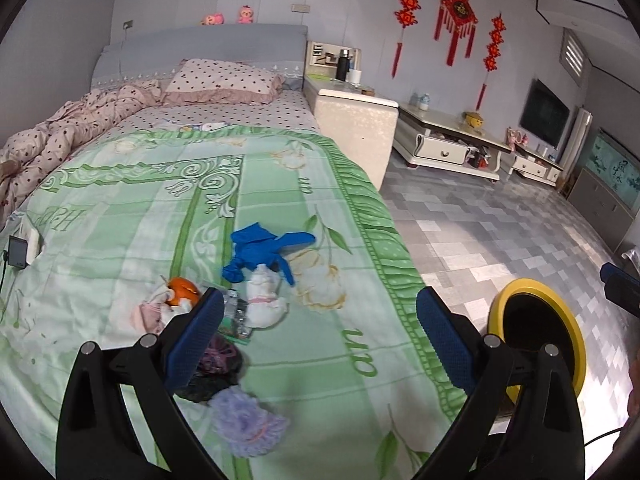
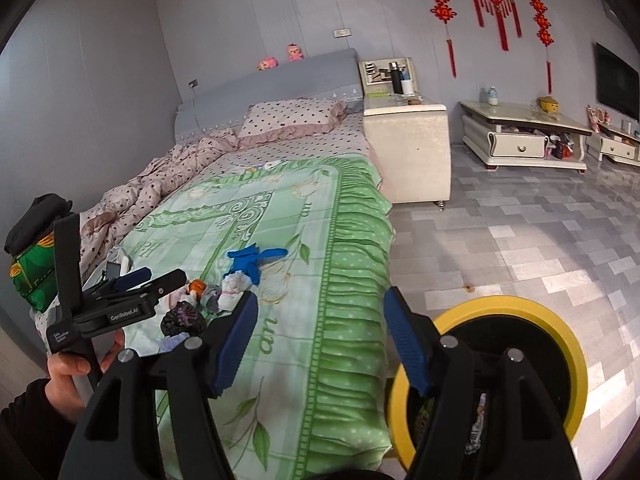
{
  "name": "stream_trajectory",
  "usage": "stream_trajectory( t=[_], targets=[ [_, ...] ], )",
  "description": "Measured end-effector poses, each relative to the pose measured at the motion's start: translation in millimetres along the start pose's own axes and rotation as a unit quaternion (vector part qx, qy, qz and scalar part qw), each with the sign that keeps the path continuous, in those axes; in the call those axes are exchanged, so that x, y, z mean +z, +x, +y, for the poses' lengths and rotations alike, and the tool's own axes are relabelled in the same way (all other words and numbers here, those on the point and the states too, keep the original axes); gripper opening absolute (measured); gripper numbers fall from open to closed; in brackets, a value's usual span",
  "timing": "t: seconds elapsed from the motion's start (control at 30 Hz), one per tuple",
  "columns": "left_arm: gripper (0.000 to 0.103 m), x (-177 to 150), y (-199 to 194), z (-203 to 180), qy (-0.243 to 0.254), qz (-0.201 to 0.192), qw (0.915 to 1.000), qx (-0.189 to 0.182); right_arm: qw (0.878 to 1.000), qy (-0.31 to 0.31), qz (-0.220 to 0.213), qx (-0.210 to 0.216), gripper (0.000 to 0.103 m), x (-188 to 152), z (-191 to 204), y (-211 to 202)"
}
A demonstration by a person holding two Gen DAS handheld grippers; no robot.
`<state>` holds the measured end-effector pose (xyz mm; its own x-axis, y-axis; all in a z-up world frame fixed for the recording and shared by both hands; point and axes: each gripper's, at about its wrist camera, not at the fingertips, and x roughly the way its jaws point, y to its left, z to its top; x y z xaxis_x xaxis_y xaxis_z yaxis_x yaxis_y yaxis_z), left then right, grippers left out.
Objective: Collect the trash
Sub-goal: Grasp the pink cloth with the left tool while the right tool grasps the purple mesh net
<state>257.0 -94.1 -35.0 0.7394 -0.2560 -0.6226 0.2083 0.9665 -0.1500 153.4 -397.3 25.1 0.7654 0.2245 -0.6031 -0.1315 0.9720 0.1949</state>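
Note:
Trash lies on the green bedspread (image 1: 120, 216): a blue glove (image 1: 260, 250), white crumpled tissue (image 1: 264, 304), an orange peel (image 1: 182, 290) on pinkish paper, a foil wrapper (image 1: 236, 316), a dark purple wad (image 1: 218, 364) and a lilac wad (image 1: 248, 424). My left gripper (image 1: 320, 336) is open above the bed's near part, its left finger beside the wrapper and dark wad. My right gripper (image 2: 320, 344) is open and empty over the bed's edge, beside the yellow-rimmed trash bin (image 2: 496, 308). The left gripper (image 2: 156, 280) shows in the right wrist view, above the trash pile (image 2: 188, 312).
The bin (image 1: 536, 292) stands on the tiled floor (image 1: 500, 220) right of the bed. A white nightstand (image 1: 356, 120) and low TV cabinet (image 1: 448, 140) stand farther back. A pink quilt (image 1: 60, 136) and pillow (image 1: 224, 80) lie at the bed's head. A small device (image 1: 18, 252) lies at the left.

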Motion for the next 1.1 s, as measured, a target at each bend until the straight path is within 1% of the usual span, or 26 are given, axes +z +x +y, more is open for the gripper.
stream_trajectory(
  t=[0.13,0.3,0.43,0.53,0.63,0.8,0.97,1.1],
  targets=[
    [0.092,1,3,44,-0.022,0.003,0.9992,0.033,0.999,-0.024,0.015,0.025,0.062,-3,30,20],
    [0.092,-5,12,98,-0.054,0.014,0.9962,0.067,0.996,-0.052,0.043,0.057,0.062,-13,67,48],
    [0.092,-14,23,135,-0.076,0.024,0.9929,0.089,0.992,-0.072,0.069,0.076,0.062,-25,96,75],
    [0.092,-23,34,159,-0.092,0.035,0.9903,0.097,0.988,-0.088,0.092,0.087,0.062,-35,116,96],
    [0.092,-32,46,176,-0.102,0.045,0.988,0.106,0.984,-0.103,0.114,0.095,0.062,-47,133,115],
    [0.092,-43,69,197,-0.122,0.059,0.9849,0.107,0.975,-0.126,0.15,0.106,0.062,-65,157,144],
    [0.092,-46,87,205,-0.118,0.066,0.9849,0.109,0.967,-0.158,0.171,0.107,0.062,-83,175,162],
    [0.092,-47,102,210,-0.123,0.073,0.9843,0.105,0.964,-0.158,0.188,0.103,0.062,-89,178,177]
  ],
)
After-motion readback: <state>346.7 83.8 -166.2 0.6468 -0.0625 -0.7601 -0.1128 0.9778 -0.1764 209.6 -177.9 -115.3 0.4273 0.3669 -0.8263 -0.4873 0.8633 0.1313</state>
